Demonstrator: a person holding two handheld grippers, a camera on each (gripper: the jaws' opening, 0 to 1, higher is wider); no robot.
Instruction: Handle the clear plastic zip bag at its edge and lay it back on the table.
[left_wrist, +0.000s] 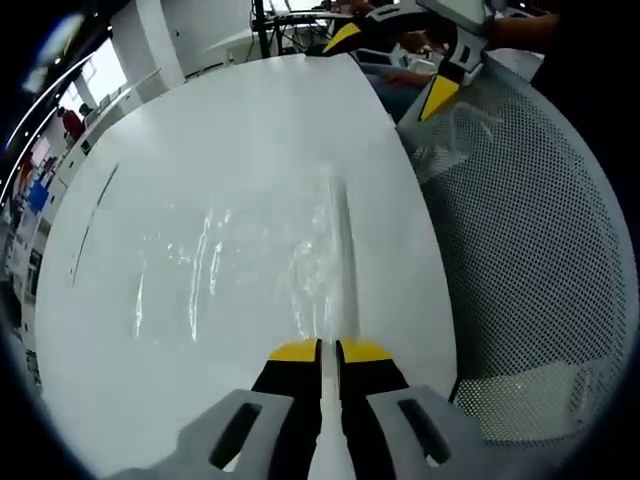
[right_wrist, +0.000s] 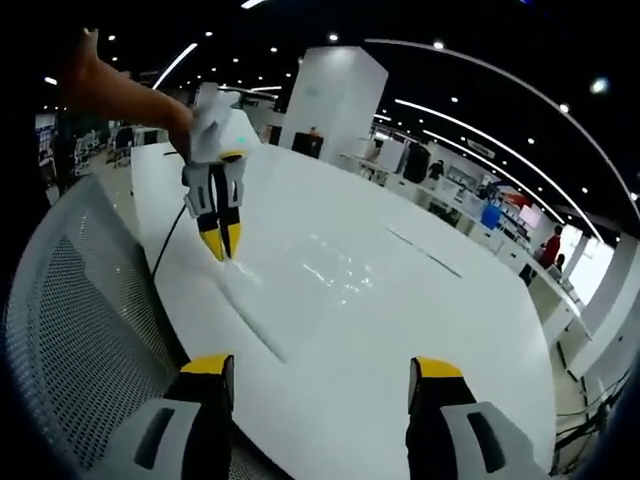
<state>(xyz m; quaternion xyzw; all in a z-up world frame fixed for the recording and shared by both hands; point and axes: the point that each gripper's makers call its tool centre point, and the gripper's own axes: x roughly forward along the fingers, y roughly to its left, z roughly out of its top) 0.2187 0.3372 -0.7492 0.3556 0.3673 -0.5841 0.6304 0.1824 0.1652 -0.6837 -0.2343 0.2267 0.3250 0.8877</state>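
My left gripper has its jaws pinched shut on the near edge of the clear zip bag, because a film this thin can only be held at its stiff zip strip. The rest of the bag lies flat on the white bench ahead of the jaws, I think. My right gripper stands wide open and empty, held back at the bench edge beside the mesh chair, free to steady things.

zip bag on table, chair beside
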